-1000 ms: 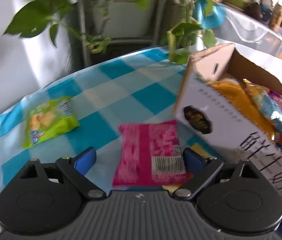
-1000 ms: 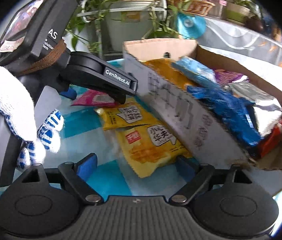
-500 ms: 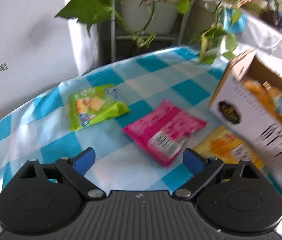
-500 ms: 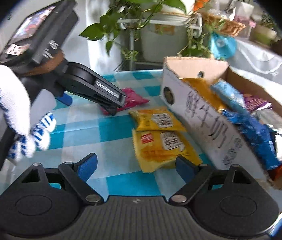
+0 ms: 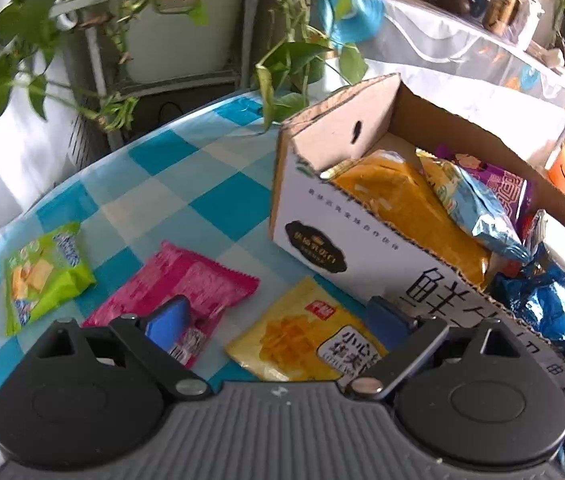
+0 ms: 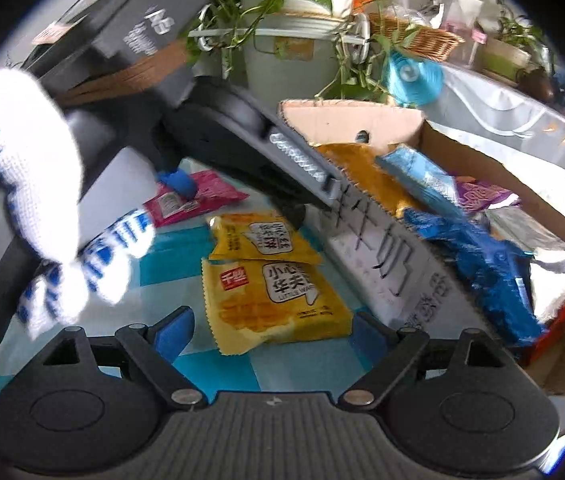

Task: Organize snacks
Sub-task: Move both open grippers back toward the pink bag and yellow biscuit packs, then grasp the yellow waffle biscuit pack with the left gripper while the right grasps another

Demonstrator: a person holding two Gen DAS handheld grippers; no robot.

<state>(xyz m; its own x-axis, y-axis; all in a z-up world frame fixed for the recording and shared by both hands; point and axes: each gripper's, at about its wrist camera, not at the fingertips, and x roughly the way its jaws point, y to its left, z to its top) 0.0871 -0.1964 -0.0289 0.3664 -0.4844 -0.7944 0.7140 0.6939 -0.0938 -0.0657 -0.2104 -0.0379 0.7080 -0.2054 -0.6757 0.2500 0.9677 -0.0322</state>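
Only the left wrist view takes in the green snack packet (image 5: 44, 270), lying flat on the blue-checked tablecloth (image 5: 170, 184) well out beyond the left finger; the right wrist view never reaches it. That same view looks down into the near end of the cardboard box (image 5: 346, 136), where an orange packet and a pale blue one lie against each other. The right wrist view alone shows the gloved hand (image 6: 42, 208) gripping the left tool, and a second yellow packet (image 6: 260, 240) overlapping the far edge of the nearer yellow packet (image 6: 274, 300).

The left gripper (image 5: 278, 316) stands wide with nothing clamped. Its left finger (image 5: 168, 322) sits over the near end of the pink packet (image 5: 186, 284); whether it touches I cannot tell. Its right finger (image 5: 386, 320) is just beside the box's white side wall. Between them lies a yellow packet (image 5: 302, 332), free of both pads.

The right gripper (image 6: 270, 330) is also wide, its jaws opening at this moment. The nearer yellow packet lies on the cloth between the fingers, its right corner close by the right finger (image 6: 366, 334); the left finger (image 6: 174, 330) is clear of it. The box wall runs just outside the right finger.
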